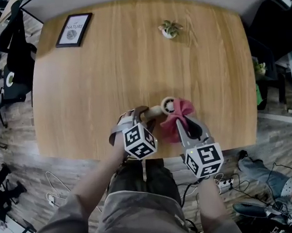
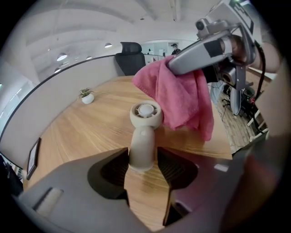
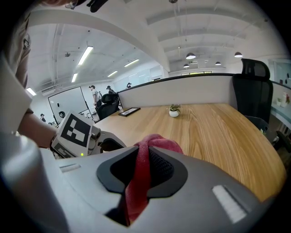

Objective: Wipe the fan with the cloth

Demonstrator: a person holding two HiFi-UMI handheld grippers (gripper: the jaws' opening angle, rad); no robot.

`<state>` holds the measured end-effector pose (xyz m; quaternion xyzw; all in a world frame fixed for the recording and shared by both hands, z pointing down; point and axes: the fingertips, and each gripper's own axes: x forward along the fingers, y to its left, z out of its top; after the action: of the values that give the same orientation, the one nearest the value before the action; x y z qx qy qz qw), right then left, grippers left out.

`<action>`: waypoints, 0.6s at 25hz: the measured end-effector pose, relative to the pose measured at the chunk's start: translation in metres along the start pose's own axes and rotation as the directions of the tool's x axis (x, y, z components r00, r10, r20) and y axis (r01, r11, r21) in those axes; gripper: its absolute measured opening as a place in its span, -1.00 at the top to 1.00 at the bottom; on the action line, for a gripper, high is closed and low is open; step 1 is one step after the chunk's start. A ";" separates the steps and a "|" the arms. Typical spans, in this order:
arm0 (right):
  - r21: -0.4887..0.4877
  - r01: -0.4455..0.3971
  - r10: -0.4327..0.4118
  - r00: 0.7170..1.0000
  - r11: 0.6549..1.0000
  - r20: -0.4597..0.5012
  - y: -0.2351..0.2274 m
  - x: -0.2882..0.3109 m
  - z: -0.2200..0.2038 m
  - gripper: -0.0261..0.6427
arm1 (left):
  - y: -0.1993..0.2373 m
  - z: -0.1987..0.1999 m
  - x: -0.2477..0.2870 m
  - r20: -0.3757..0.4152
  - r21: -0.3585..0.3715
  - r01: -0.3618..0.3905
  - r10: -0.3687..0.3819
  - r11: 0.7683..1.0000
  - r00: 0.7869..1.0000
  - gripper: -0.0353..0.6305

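Your left gripper (image 2: 142, 155) pinches the beige plastic fan (image 2: 145, 114) by its stem; your right gripper (image 3: 143, 154) clamps the pink cloth (image 3: 136, 191) — the black-framed print (image 1: 74, 29) reads "NATURE".

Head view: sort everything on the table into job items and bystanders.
Job: fan, gripped by the left tool; cloth, gripped by the right tool.
Bystanders: picture frame; potted plant.
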<state>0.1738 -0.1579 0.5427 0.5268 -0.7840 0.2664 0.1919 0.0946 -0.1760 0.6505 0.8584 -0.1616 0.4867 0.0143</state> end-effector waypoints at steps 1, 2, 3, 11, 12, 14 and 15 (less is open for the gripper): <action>-0.004 -0.005 0.005 1.000 1.000 -0.008 0.000 0.002 -0.003 0.73 | 0.000 -0.001 0.002 -0.003 -0.001 -0.006 0.006 1.000 1.000 0.33; -0.009 -0.013 0.013 1.000 1.000 -0.019 0.001 0.003 -0.005 0.73 | 0.000 -0.002 0.003 -0.005 -0.002 -0.008 0.008 1.000 1.000 0.36; -0.015 -0.023 0.023 0.999 1.000 -0.030 0.002 0.004 -0.007 0.73 | -0.001 -0.003 0.004 -0.006 -0.002 -0.007 0.007 1.000 1.000 0.36; -0.143 -0.183 0.165 0.977 0.973 -0.132 0.038 0.036 -0.006 0.73 | -0.004 -0.004 0.006 -0.002 0.025 0.014 -0.014 1.000 1.000 0.37; -0.161 -0.199 0.176 0.973 0.967 -0.147 0.043 0.043 -0.006 0.73 | -0.004 -0.004 0.006 -0.001 0.028 0.014 -0.014 1.000 1.000 0.37; -0.184 -0.220 0.189 0.967 0.958 -0.174 0.052 0.056 -0.007 0.73 | -0.004 -0.003 0.006 0.003 0.034 0.011 -0.011 0.999 1.000 0.37; -0.188 -0.229 0.194 0.963 0.955 -0.188 0.054 0.061 -0.009 0.73 | -0.003 -0.003 0.006 0.005 0.036 0.010 -0.010 0.999 1.000 0.37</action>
<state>0.1009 -0.1803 0.5736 0.3923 -0.8406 0.2456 0.2813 0.0961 -0.1738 0.6573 0.8606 -0.1485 0.4872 0.0009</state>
